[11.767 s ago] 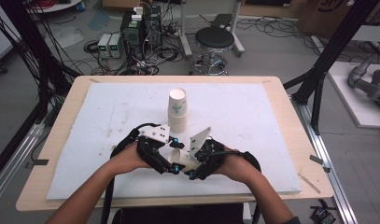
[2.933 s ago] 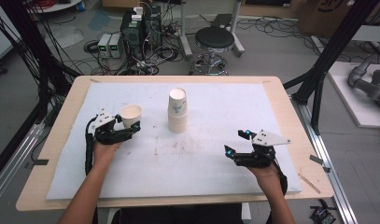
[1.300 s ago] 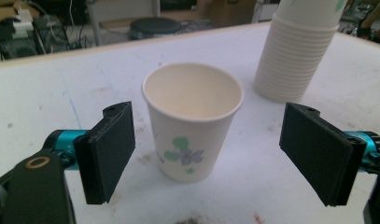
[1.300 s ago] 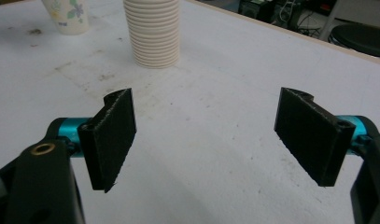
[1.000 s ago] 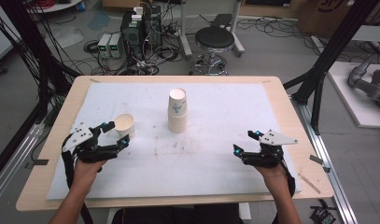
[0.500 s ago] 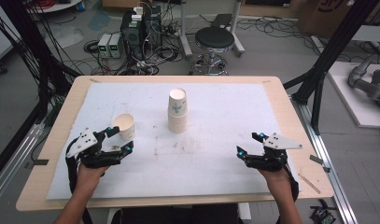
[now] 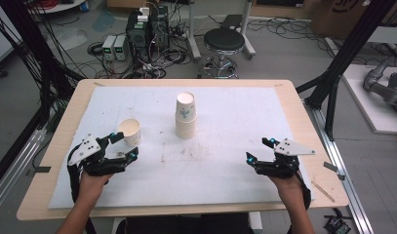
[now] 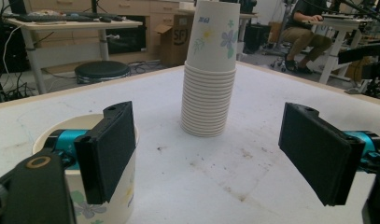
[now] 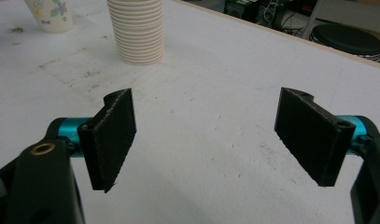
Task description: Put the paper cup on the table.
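A single flowered paper cup (image 7: 130, 130) stands upright on the white board (image 7: 225, 175) at the left. My left gripper (image 7: 125, 146) is open just in front of it. In the left gripper view the cup (image 8: 120, 196) stands behind the left-hand jaw, outside the gap of that gripper (image 8: 215, 154), and no pad presses on it. A tall stack of paper cups (image 7: 186, 116) stands mid-board, and its ribbed rims (image 8: 211, 88) show straight ahead. My right gripper (image 7: 259, 149) rests open at the right, with bare board between the jaws of the gripper (image 9: 215, 140). Far off are the stack (image 9: 136, 32) and the cup (image 9: 50, 16).
The white board lies on a wooden table (image 7: 303, 122). A thin wooden stick (image 7: 323, 190) lies near the table's right front corner. Beyond the far edge are a black stool (image 7: 227, 41), electronics boxes (image 7: 142, 29) and cables. Black frame posts (image 7: 342, 63) rise at both sides.
The left hand, which carried the single cup earlier, has come down to the near left, and the cup now stands on the board. Over the last second neither hand has visibly moved.
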Demonstrator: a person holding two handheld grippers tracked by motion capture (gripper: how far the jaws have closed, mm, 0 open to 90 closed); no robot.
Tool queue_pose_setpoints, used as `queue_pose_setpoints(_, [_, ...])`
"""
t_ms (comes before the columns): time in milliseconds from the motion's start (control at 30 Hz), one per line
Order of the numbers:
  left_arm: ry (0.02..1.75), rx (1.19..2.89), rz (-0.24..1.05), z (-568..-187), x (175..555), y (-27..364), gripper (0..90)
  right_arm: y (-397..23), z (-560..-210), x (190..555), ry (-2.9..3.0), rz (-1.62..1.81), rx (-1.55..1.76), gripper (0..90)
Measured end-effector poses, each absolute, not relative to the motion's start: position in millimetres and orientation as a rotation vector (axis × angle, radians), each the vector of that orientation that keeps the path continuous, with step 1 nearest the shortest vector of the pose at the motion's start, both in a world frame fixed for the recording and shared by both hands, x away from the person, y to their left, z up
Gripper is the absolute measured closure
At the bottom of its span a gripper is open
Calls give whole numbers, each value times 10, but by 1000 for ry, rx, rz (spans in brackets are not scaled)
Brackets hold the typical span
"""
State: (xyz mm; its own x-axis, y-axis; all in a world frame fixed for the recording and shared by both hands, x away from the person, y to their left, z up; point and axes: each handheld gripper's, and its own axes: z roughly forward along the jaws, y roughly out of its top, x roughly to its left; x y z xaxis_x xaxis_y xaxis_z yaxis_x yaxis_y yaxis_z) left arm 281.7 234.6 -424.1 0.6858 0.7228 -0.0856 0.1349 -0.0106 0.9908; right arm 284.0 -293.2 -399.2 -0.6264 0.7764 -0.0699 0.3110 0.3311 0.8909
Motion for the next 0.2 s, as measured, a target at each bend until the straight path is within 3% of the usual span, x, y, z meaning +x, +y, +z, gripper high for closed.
queue_pose_setpoints(200, [741, 1540, 544, -4245, 2827, 2350, 188, -2933, -4009, 2854, 2118, 1251, 947, 210])
